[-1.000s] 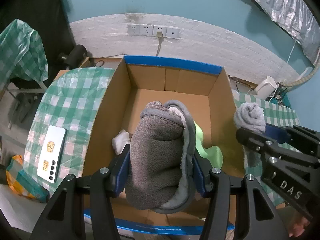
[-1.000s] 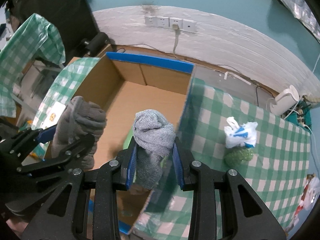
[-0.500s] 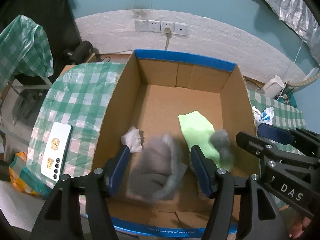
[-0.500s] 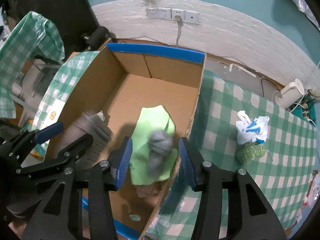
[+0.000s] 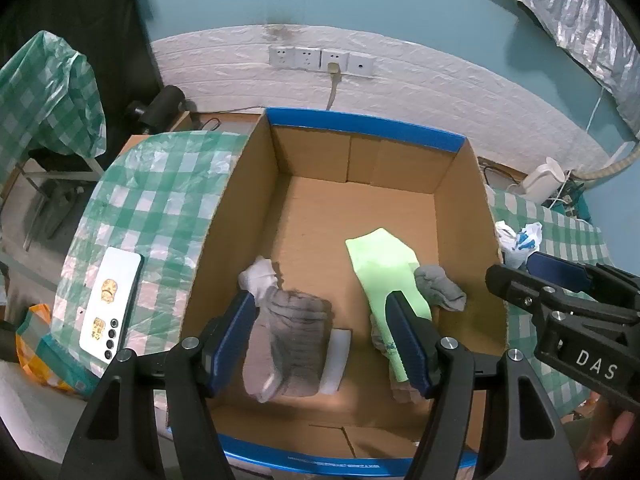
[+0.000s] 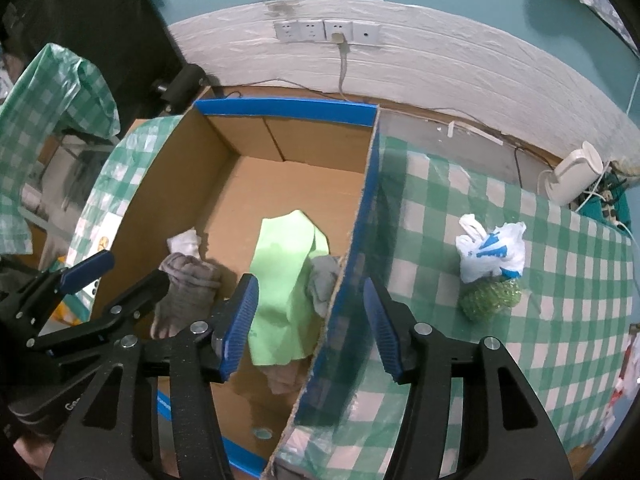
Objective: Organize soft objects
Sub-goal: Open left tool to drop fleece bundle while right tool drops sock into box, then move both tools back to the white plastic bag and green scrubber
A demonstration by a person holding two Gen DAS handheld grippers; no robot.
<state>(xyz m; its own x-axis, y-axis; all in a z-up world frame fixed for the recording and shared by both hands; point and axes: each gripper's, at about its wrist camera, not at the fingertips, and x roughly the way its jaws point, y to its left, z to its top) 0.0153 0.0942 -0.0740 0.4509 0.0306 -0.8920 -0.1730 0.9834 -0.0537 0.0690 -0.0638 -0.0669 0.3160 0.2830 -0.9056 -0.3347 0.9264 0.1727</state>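
I had both grippers over the box (image 5: 248,184), left (image 5: 324,344) and right (image 6: 310,328), fingers opening, nothing held. Dark sock (image 5: 292,344) and grey sock (image 5: 440,286) lay inside, near end. Risk: right fingers straddled the box wall; lowering could snag it.

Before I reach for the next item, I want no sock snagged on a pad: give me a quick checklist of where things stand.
1. Left hand-held gripper free of cloth: ok, jaws opening, nothing pressed.
2. Right hand-held gripper free: ok, jaws opening, straddling the box wall.
3. Dark grey sock in box: ok, on the floor.
4. Light grey sock in box: ok, beside the green cloth.
5. Bag on table, still outside: not ok.
6. Phone clear of the box: ok.
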